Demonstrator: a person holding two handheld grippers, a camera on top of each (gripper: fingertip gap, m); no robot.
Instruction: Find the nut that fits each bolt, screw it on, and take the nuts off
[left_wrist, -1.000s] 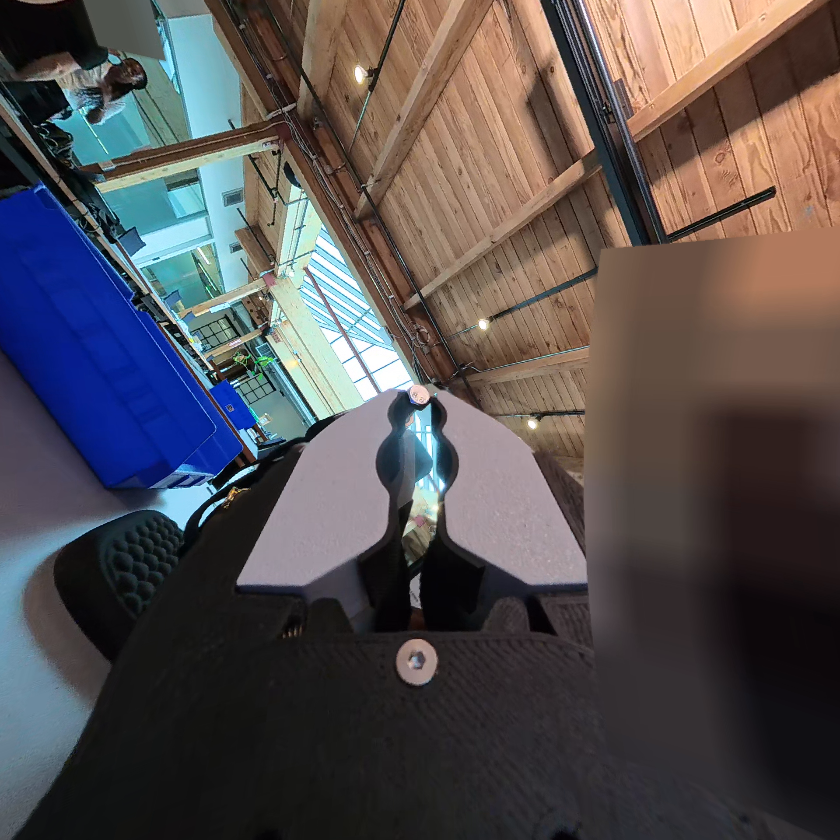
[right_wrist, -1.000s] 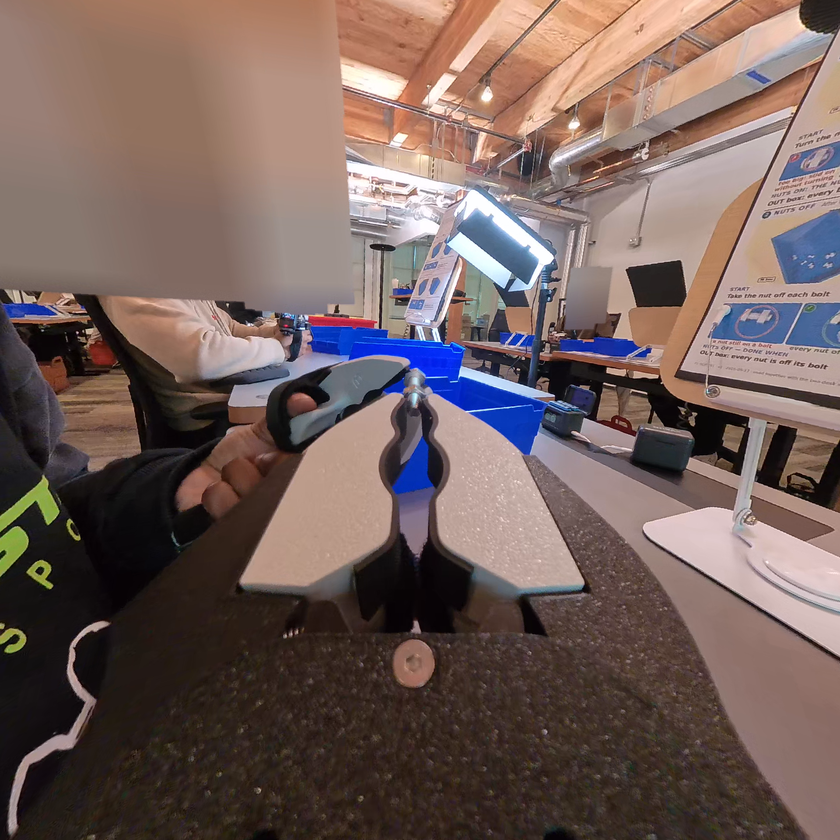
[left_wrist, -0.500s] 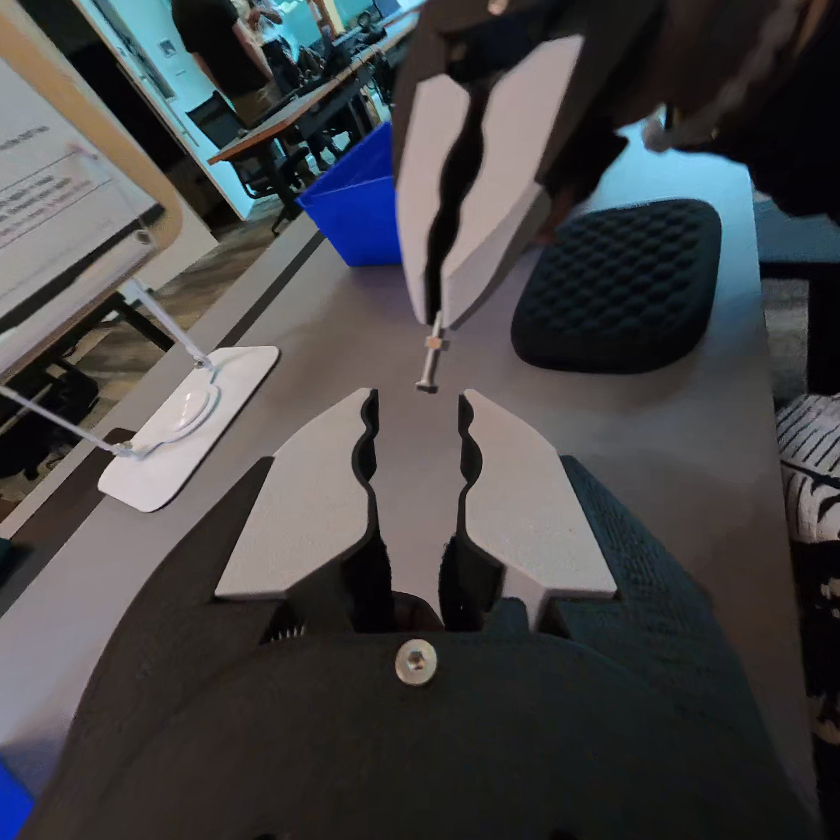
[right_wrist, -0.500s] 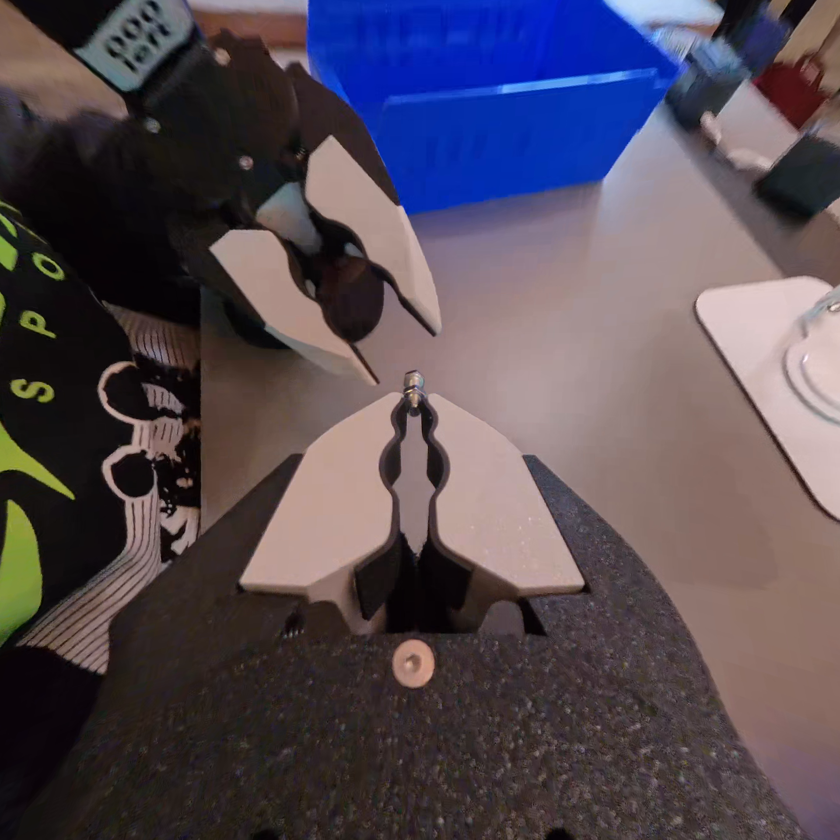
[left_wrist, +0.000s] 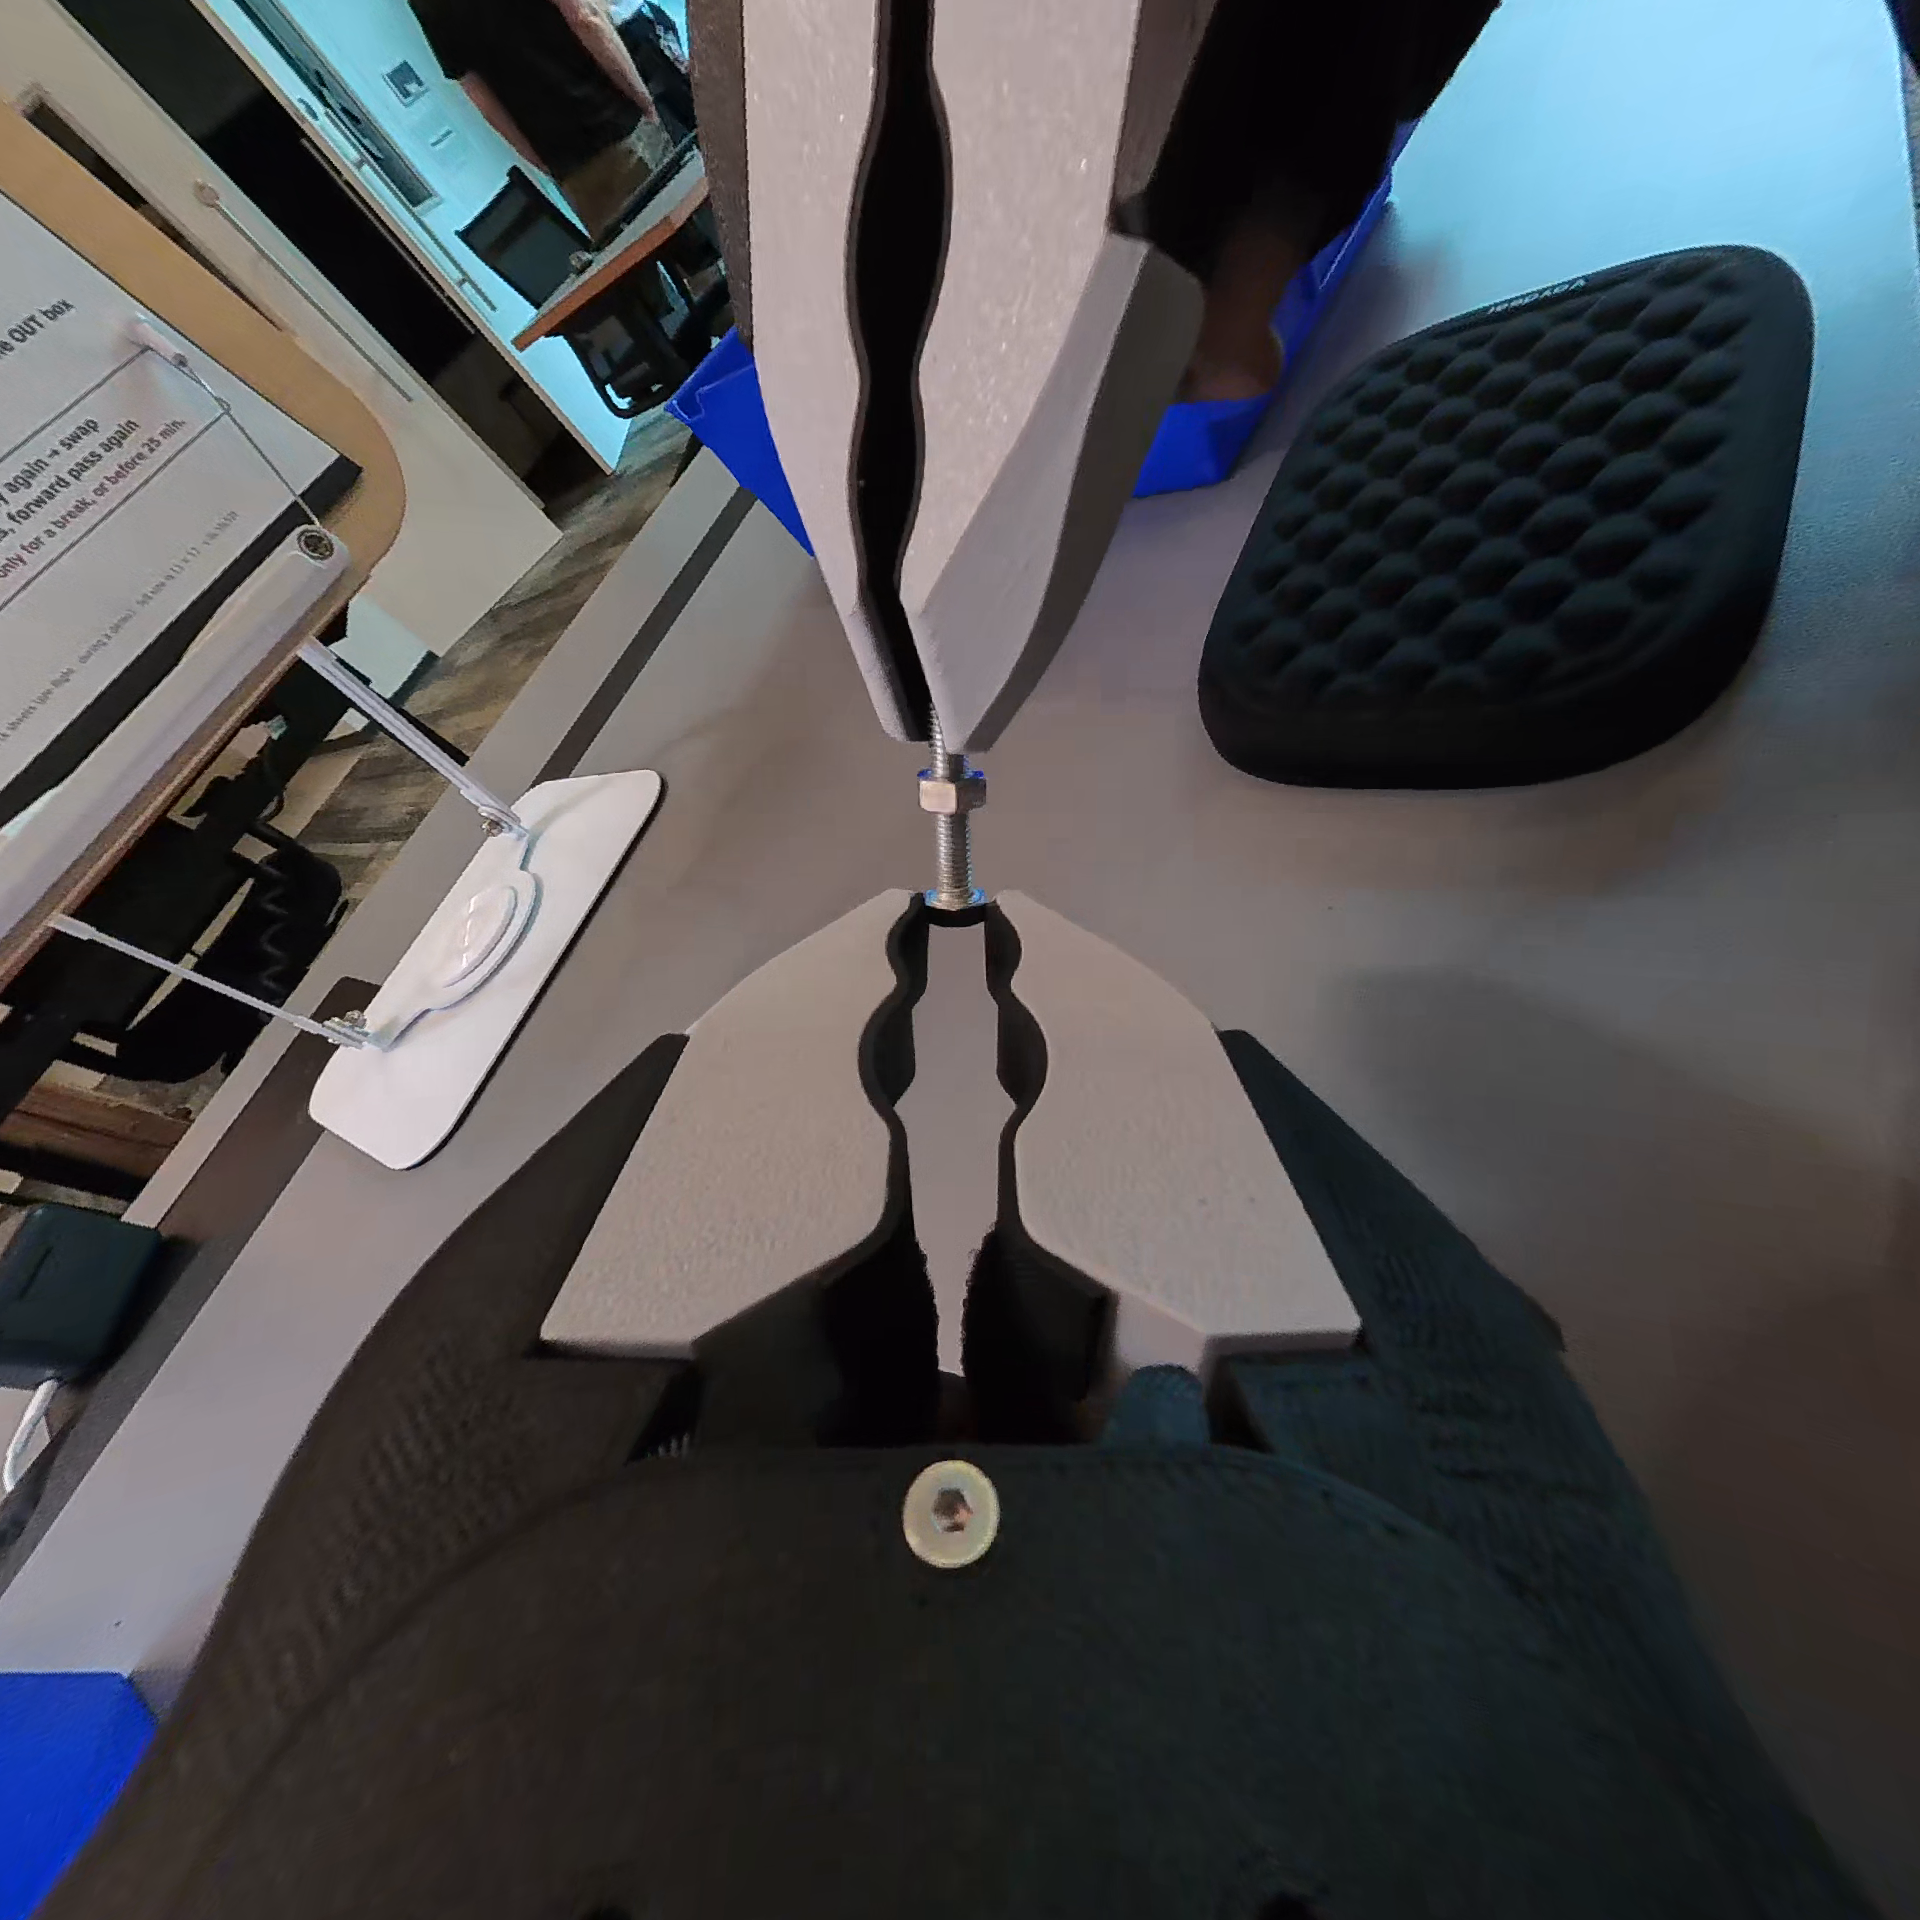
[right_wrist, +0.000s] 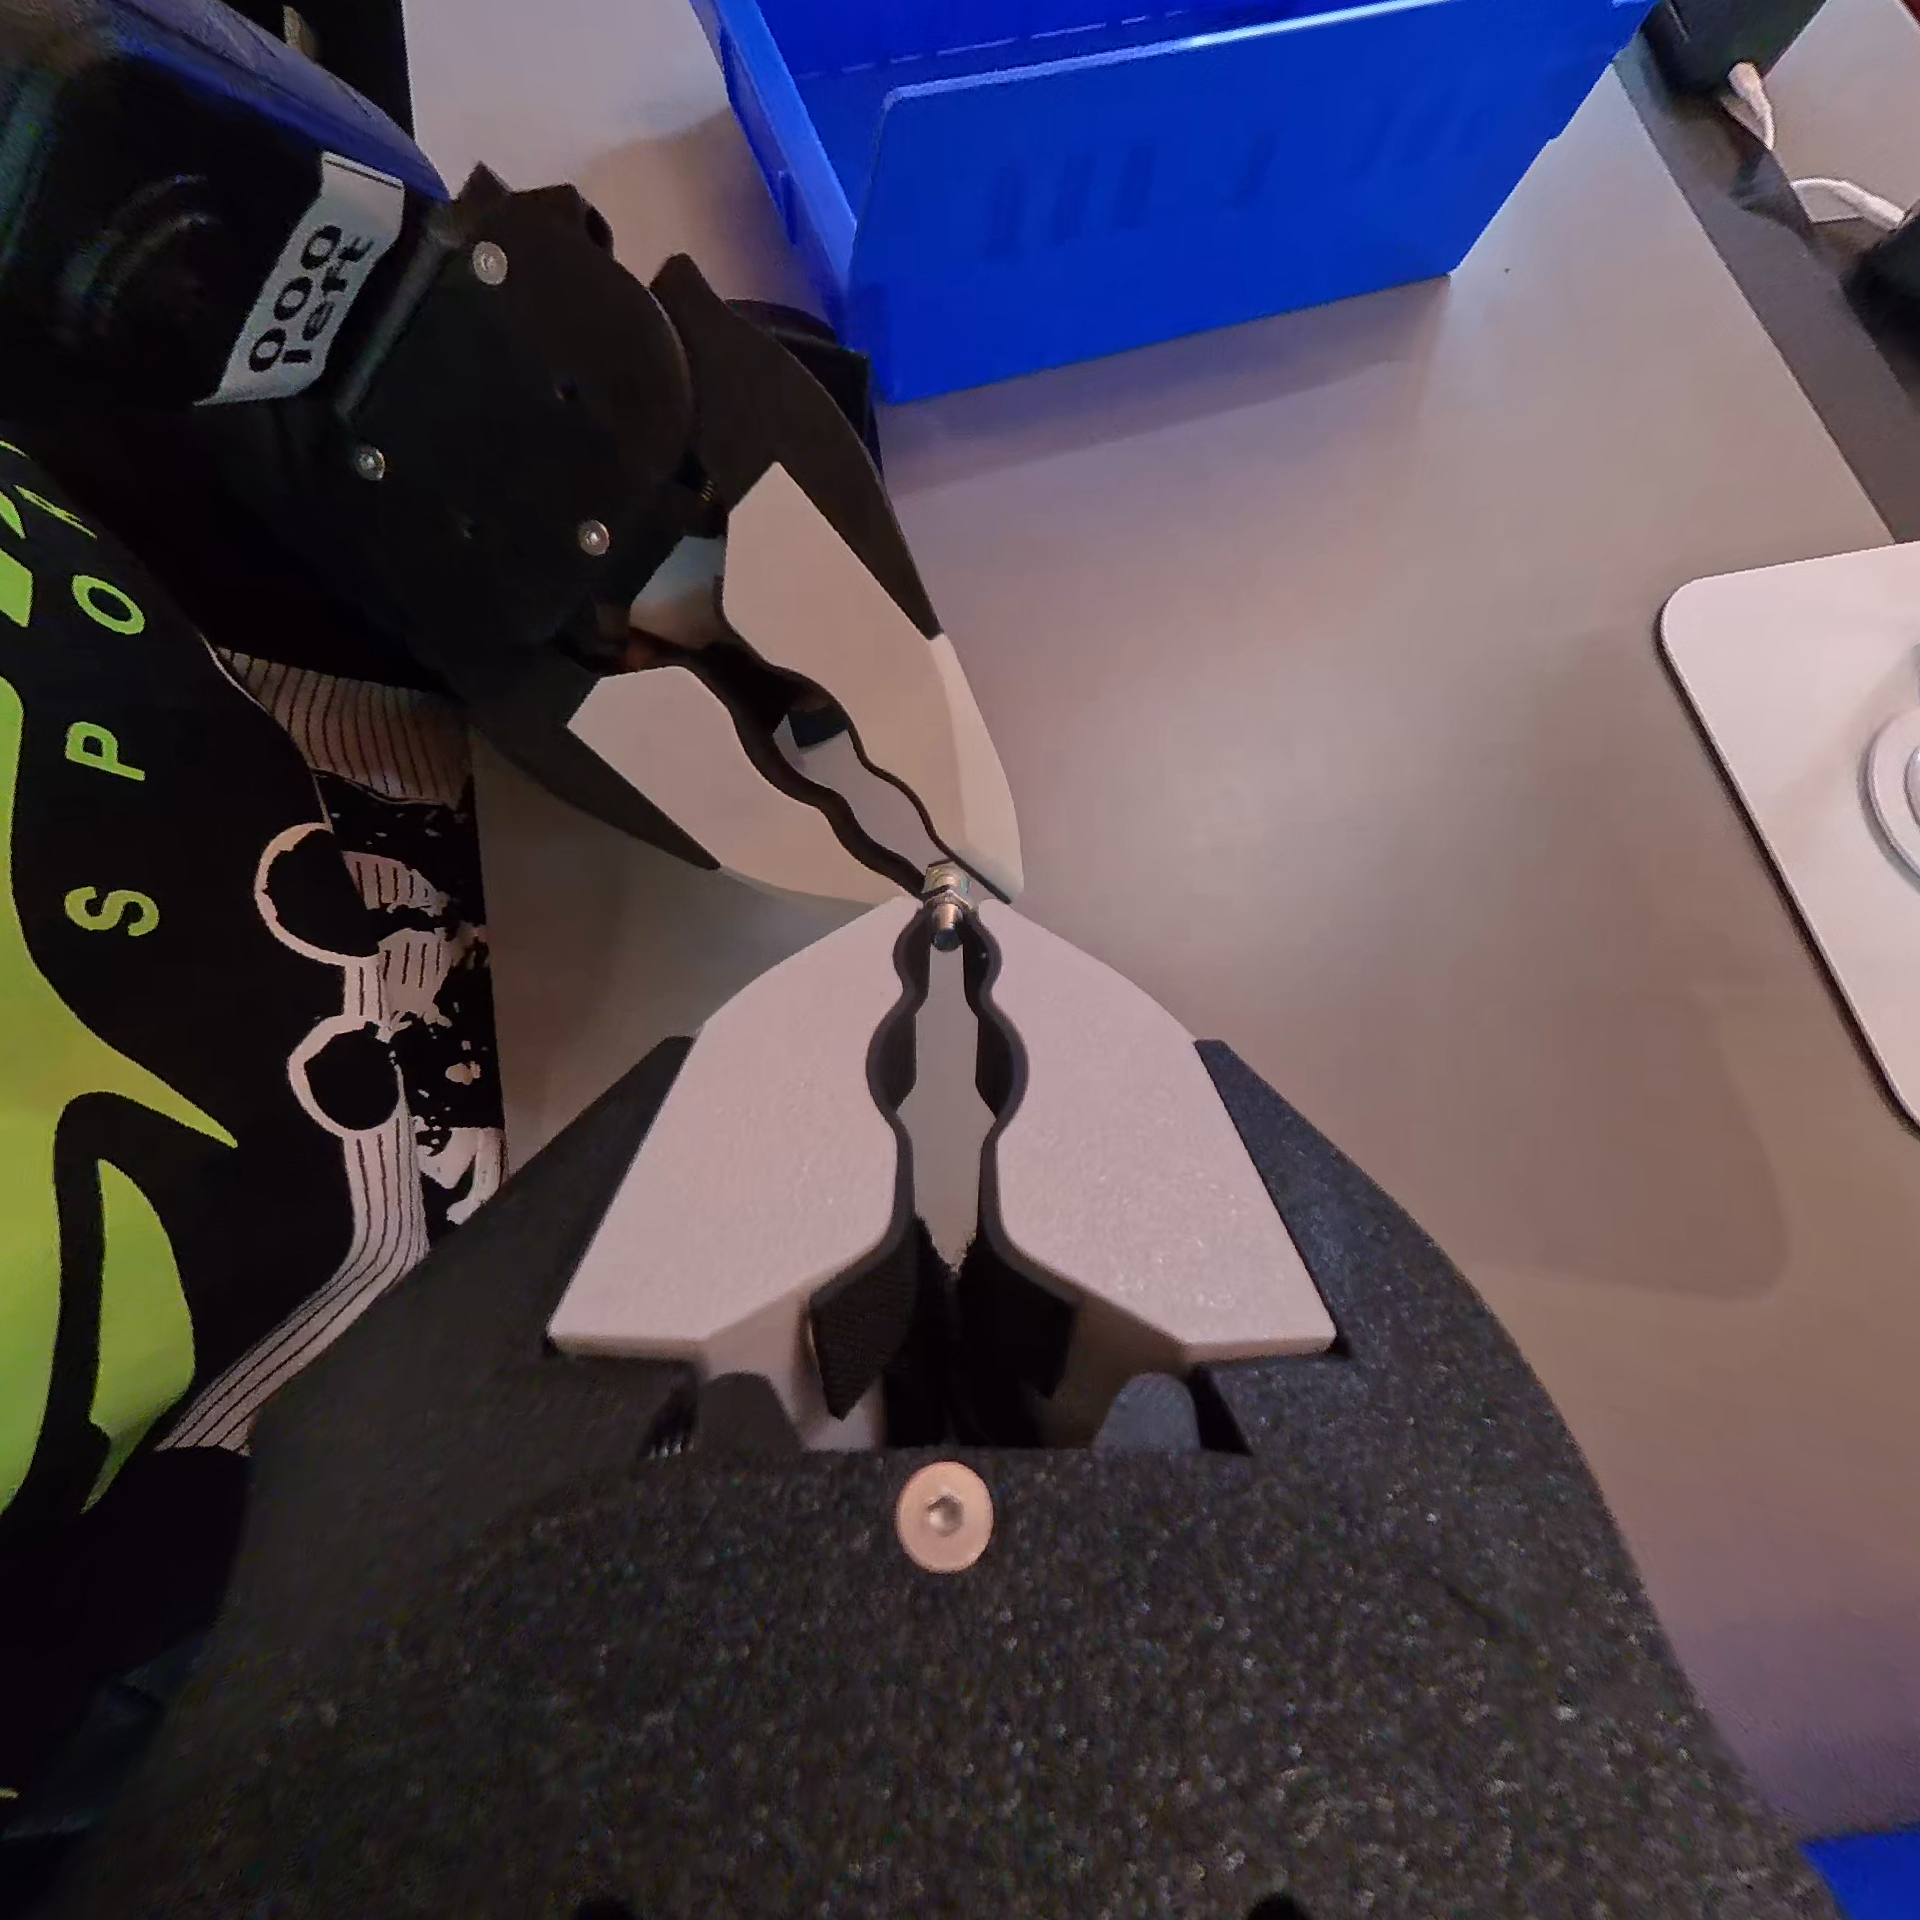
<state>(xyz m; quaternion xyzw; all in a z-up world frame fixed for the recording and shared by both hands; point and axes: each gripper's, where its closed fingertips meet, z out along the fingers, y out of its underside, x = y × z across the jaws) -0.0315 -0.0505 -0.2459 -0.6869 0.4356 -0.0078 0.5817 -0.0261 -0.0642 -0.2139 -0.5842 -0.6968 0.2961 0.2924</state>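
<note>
A small silver bolt spans the gap between my two grippers above the grey table. A hex nut sits on its thread, close to the right gripper. My left gripper is shut on the bolt's head end. My right gripper comes in from the top and is shut on the threaded end. In the right wrist view my right gripper grips the bolt, tip to tip with the left gripper.
A blue bin stands behind the grippers. A black dimpled pad lies on the right. The white base of a sign stand lies on the left, also in the right wrist view. A person's printed shirt is close on the left. The tips of both grippers are at nearly the same place.
A second ago both grippers were tilted upward. Half a second ago my left gripper was open just short of the bolt hanging from the right gripper. It has now moved in and shut on the head end.
</note>
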